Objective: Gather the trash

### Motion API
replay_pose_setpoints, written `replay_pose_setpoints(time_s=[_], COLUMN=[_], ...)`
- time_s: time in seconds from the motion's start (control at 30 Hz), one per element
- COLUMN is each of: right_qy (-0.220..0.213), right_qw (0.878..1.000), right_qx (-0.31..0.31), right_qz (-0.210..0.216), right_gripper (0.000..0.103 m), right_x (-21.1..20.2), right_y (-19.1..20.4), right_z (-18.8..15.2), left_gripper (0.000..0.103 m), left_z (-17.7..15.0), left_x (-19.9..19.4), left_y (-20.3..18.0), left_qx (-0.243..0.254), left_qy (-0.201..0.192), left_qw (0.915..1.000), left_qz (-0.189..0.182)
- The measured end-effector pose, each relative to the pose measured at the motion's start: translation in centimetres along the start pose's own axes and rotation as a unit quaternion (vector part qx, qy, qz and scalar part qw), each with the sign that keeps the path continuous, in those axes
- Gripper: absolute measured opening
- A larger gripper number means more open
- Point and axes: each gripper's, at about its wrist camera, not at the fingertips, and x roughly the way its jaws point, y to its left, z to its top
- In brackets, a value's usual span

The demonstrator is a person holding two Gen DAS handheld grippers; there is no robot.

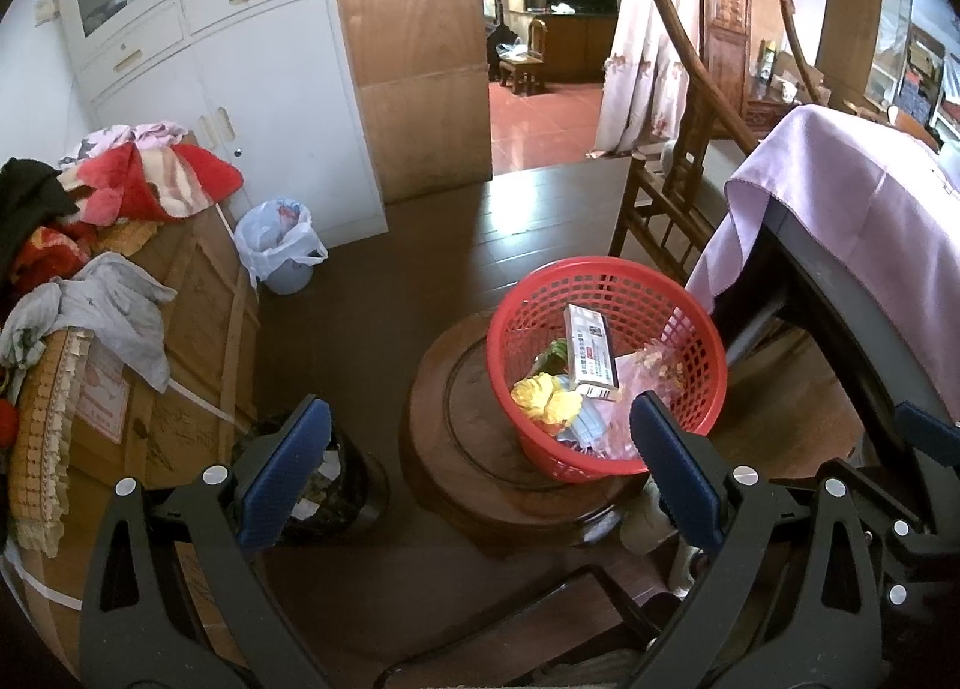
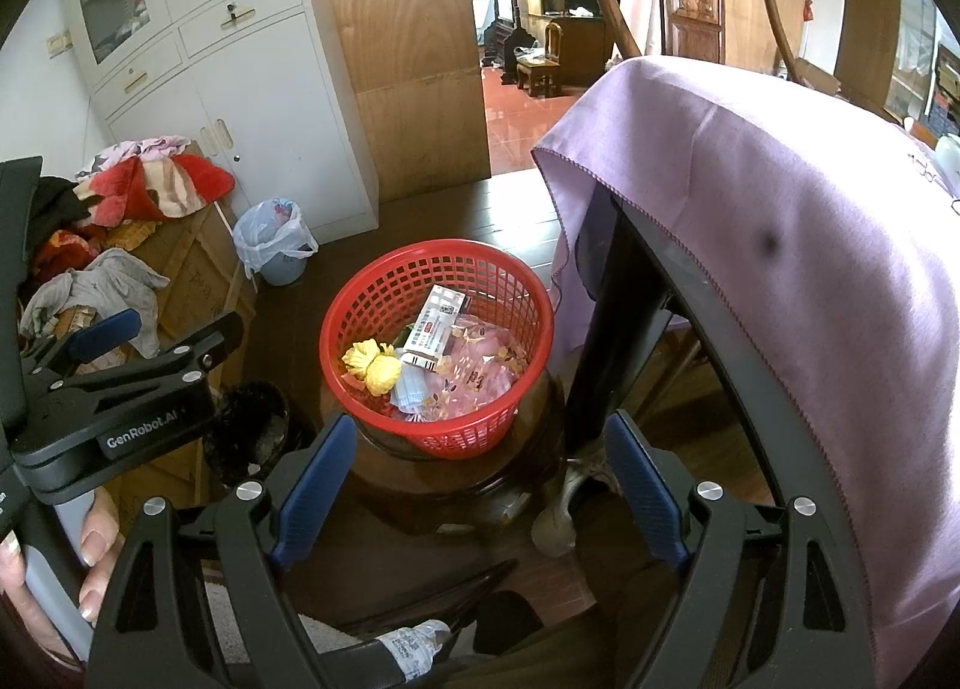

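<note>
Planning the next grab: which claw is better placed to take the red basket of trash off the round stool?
Right, probably. The right claw is open and lined up with the red basket, which sits centred ahead of it. The left claw, also open, has the basket off toward its right finger.

dim room | daylight through doorway (image 1: 543, 29) | floor glare | fisheye-warped edges

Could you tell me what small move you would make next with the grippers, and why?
I would probably lower the right gripper toward the red basket on the round wooden stool. Both grippers hover open and empty, the left gripper too, while the basket holds a white box, yellow crumpled paper and a blue mask.
</note>
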Motion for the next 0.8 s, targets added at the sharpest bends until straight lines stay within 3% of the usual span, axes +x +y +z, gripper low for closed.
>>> replay_pose_setpoints(time_s=[0.8], right_qy=[0.001], right_qw=[1.0], right_qx=[0.001], right_qz=[0.002], right_gripper=[0.084], right_x=[-0.02], right_y=[0.03], right_z=[-0.2], left_gripper=[0.096], left_z=[0.01], left_x=[0.04], left_y=[-0.1], left_qx=[0.0], left_qy=[0.002], left_qw=[1.0], left_qz=[0.0])
